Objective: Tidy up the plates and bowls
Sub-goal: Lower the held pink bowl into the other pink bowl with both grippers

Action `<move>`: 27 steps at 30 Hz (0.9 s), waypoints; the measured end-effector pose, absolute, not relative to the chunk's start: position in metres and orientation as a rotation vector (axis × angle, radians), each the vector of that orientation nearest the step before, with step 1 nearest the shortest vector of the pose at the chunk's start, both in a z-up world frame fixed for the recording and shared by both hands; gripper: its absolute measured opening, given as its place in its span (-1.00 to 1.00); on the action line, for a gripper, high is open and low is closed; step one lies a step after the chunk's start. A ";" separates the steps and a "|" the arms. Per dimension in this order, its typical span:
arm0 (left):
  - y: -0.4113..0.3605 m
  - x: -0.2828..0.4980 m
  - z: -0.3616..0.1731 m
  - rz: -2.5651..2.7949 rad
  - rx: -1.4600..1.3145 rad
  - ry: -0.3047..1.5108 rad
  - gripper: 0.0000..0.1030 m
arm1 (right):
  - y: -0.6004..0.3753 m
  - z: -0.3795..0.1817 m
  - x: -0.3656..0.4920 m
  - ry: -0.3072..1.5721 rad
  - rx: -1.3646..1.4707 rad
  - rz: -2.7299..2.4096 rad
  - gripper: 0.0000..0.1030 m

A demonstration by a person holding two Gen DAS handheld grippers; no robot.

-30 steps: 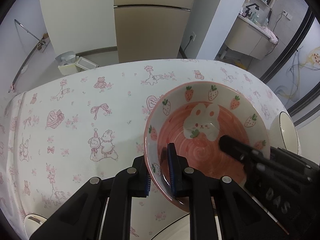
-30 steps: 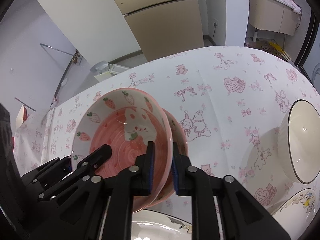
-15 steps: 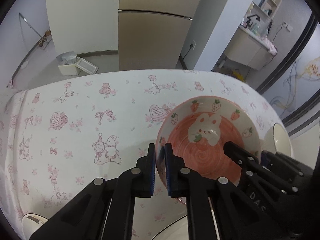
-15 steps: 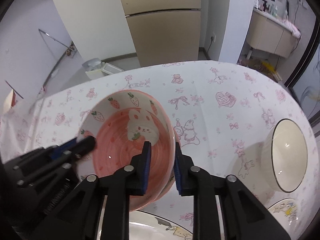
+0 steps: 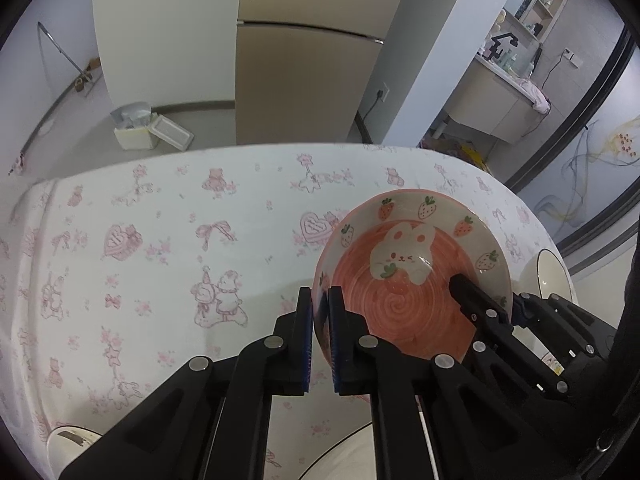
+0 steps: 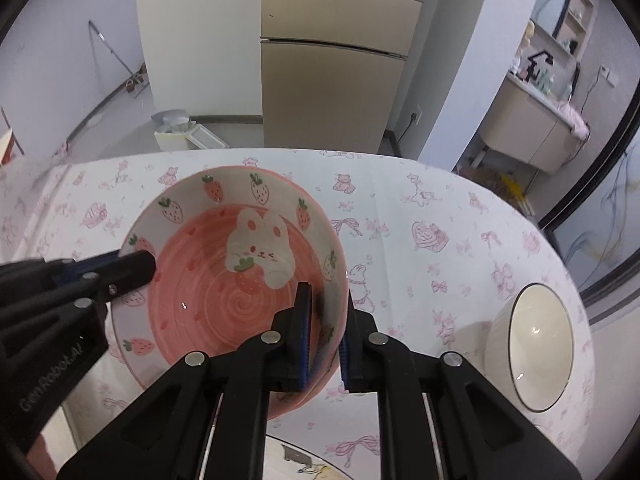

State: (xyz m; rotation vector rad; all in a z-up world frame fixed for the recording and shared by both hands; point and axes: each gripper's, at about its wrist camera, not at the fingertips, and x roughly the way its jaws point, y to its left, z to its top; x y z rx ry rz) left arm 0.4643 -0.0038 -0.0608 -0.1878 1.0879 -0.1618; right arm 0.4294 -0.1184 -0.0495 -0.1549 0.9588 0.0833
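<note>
The table (image 5: pixel 140 240) under its pink-printed cloth fills both views, and the dishes to be sorted sit toward its near and right side. Your pink bowl (image 6: pixel 224 280), the one with the rabbit and strawberries, is held above the cloth between both hands. It looks lifted rather than resting; its far rim tilts up toward the cameras. In the right view a second pink rim seems to show under it, so you may be carrying two nested bowls; the frames do not settle that.

Off to the right stands a cream bowl (image 6: pixel 532 344), well apart from the pink one. A white plate (image 5: pixel 348 456) shows at the bottom edge, just below the held bowl, and another printed plate (image 6: pixel 304 468) lies below your right hand.

Your left gripper (image 5: pixel 320 320) is clamped tight on the bowl's left rim, one pad inside and one outside. Your right gripper (image 6: pixel 324 340) pinches the opposite rim the same way.

So you are mid-carry, the grasp made and the placing not yet done. Next, choose the stack: bowl with bowl is my guess, which means the cream one. Keep both hands level with each other, lower squarely, and let go only once it is seated.
</note>
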 end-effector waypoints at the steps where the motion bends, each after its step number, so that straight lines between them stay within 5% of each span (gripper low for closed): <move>1: -0.004 0.465 -0.063 -0.165 -0.190 1.095 -0.85 | -0.118 -0.050 0.430 0.961 -0.163 0.080 -0.78; 9: -0.009 0.465 -0.067 -0.163 -0.186 1.108 -0.85 | -0.107 -0.054 0.425 0.913 -0.337 0.090 -0.72; 19: 0.000 0.468 -0.071 -0.218 -0.234 1.123 -0.85 | -0.139 -0.063 0.420 0.723 -0.233 0.328 -0.69; 27: -0.002 0.469 -0.070 -0.207 -0.230 1.119 -0.82 | -0.134 -0.073 0.426 0.766 -0.247 0.323 -0.70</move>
